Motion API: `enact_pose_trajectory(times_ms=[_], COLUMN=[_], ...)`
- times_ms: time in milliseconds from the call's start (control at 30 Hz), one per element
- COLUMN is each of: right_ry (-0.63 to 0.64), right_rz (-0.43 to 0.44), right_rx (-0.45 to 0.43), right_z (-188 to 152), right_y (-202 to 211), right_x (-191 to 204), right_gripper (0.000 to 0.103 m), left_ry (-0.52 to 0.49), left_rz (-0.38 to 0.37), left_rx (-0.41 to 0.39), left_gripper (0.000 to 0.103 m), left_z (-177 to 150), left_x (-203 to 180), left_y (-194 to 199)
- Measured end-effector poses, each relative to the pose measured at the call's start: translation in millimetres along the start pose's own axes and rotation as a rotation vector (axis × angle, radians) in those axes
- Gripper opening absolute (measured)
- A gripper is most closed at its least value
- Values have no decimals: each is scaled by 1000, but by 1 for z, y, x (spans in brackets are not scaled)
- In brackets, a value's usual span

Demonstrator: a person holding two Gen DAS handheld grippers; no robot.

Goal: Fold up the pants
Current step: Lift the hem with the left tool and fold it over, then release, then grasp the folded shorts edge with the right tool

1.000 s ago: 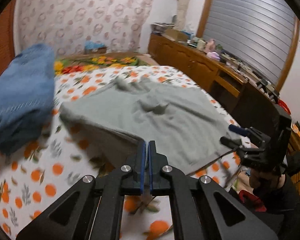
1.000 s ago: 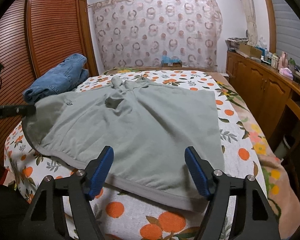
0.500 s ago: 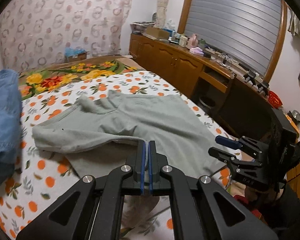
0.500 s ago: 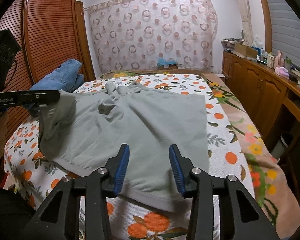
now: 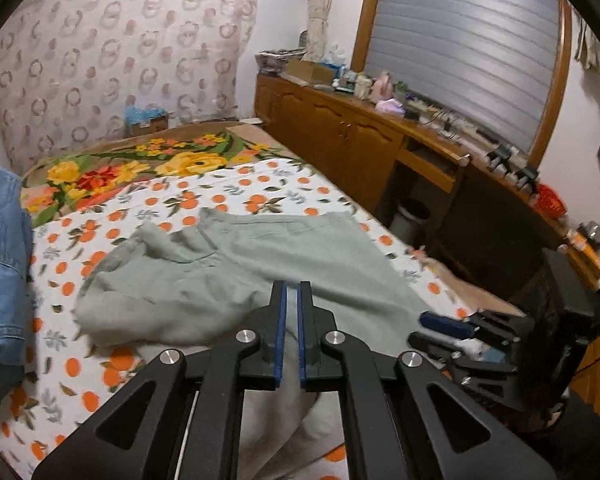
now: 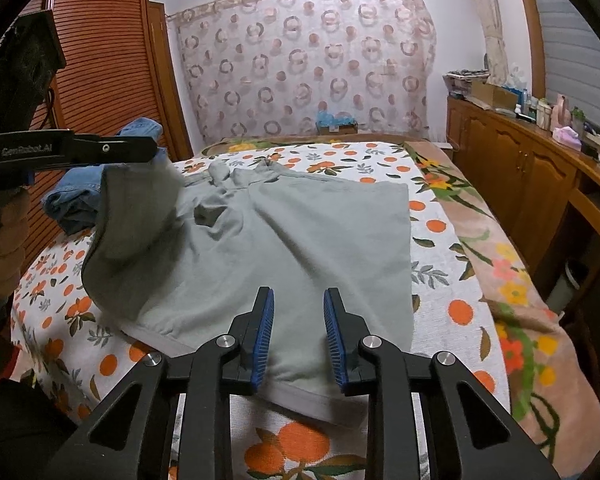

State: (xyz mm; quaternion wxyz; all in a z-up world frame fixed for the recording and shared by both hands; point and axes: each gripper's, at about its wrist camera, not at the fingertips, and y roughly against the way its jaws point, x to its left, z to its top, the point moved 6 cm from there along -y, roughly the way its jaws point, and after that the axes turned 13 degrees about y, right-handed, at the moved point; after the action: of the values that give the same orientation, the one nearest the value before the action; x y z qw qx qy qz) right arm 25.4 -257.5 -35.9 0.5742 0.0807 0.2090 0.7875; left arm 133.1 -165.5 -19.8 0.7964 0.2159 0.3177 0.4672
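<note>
Folding the grey pants point(image 6: 300, 240) across the bed point(image 6: 440, 248), with one side already lifted: left gripper point(image 6: 156, 151) pinching a corner of the grey cloth and holding it up above the orange-print sheet, jaws pressed nearly together on the fabric, the raised flap hanging down in a curve toward the rest of the garment. Lying flat otherwise, waistband edge nearest the camera, far end bunched near the folded blue jeans point(image 6: 80, 188). Right gripper point(image 6: 299, 336) hovering low over the near hem, jaws closing with grey cloth showing between the blue pads point(image 6: 265, 340), though not yet pressing on it as far as can be told. Probably the first lengthwise fold, barely begun. Next calling for a firm pinch on the near edge, then carrying both lifted corners together across to the far side, keeping the cloth taut to avoid wrinkles.
</note>
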Motion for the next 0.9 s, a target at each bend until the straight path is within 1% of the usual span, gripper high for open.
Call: enact_pose_trajectory(times_ms=[67,100,167,200,233,267,367,533,733,900], right_ry=[-3,-4,-8,-9,-9,-7,8,53,84,93], right_rz=[5,9,19,25,31,37,60,104,151,178], right_rx=[2,3,2,1,0,-1,-7,-1,33,67], right_z=[1,1,3,5,6,7,13,19,20,18], right_y=[-2,-4,-6,-7,-8,-10,-14,-26,-39,-48], right_x=[0,0,2,3,5,7,16,33,40,42], right_gripper=[27,27,27,27,27,27,27,27,27,27], left_ry=[14,26,38,41,42,42,60,100,124,129], left_rz=[7,8,32,40,51,59,78,138,161,166], left_rx=[-5,-7,-20,-26,-28,-31,-36,-34,2,32], left_gripper=[27,30,47,48,56,66,73,73,73,73], left_z=[0,0,0,0,-2,-3,-10,-28,-49,-65], left_x=[7,11,20,25,30,34,51,80,100,105], left_y=[2,4,6,8,9,10,13,15,11,5])
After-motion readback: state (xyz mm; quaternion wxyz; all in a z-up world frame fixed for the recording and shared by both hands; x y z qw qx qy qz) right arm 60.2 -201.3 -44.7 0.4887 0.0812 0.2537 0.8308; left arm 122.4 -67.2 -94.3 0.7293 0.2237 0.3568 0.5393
